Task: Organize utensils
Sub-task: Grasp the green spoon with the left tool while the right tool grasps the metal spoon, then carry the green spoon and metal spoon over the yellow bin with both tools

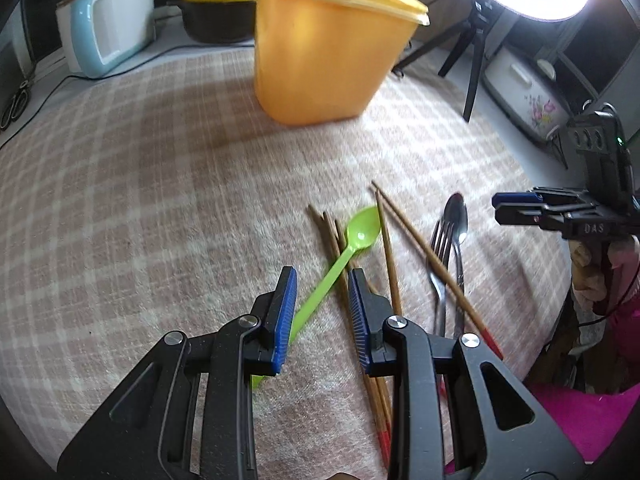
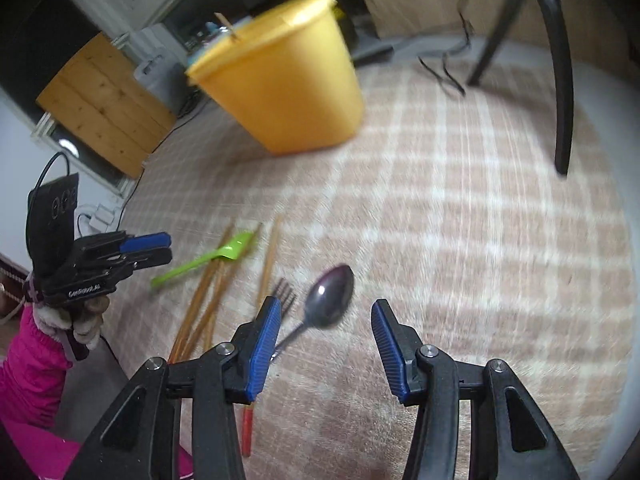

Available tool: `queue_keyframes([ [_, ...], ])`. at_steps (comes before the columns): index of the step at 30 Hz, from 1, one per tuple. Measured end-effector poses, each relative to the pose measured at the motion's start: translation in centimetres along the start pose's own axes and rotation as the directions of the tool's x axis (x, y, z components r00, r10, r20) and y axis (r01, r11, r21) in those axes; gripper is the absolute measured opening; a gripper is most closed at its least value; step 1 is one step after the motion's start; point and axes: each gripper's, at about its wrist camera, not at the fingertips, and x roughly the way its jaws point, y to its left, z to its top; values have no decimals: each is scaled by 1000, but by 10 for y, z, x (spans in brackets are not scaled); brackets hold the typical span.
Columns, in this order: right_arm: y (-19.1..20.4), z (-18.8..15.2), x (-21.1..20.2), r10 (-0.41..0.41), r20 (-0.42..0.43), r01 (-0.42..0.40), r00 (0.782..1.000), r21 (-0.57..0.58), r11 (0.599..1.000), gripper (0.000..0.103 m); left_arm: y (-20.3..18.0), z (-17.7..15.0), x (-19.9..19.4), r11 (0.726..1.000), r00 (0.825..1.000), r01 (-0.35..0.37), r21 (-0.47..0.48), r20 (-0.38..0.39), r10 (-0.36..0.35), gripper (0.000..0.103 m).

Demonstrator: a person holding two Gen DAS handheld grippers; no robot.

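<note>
A green plastic spoon lies across several wooden chopsticks on the checked cloth. A metal spoon and a metal fork lie to their right. My left gripper is open, its jaws either side of the green spoon's handle, just above it. My right gripper is open above the metal spoon and fork. The green spoon and chopsticks lie to its left. An orange tub stands behind; it also shows in the right wrist view.
A ring light on a black tripod stands at the back right. A blue-white kettle and a dark pot with a yellow lid stand at the back left. The table edge runs close on the right.
</note>
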Motion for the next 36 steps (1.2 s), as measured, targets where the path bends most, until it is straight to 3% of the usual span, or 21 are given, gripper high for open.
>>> queue_keyframes([
  [7, -26, -5, 15, 73, 10, -73, 997, 112, 991, 44, -15, 2, 15, 994, 997, -37, 106, -57, 43, 26],
  [18, -26, -3, 27, 107, -11, -105, 994, 112, 988, 38, -20, 9, 43, 977, 986, -55, 207, -145, 86, 25],
  [23, -25, 3, 33, 120, -18, -117, 993, 114, 987, 36, -18, 13, 53, 979, 983, -21, 204, -172, 57, 8],
  [28, -23, 12, 37, 114, -26, -110, 993, 100, 989, 32, -18, 15, 55, 984, 986, -6, 180, -161, 35, 7],
  [33, -18, 19, 43, 97, -43, -93, 994, 75, 993, 16, -11, 10, 47, 988, 989, 2, 152, -144, 20, 5],
  [35, -17, 19, 45, 95, -55, -91, 994, 69, 993, 3, -9, 8, 44, 990, 991, 4, 143, -136, 16, 5],
  [36, -18, 18, 46, 93, -55, -89, 994, 69, 994, 2, -7, 6, 41, 990, 991, 5, 139, -132, 13, 5],
])
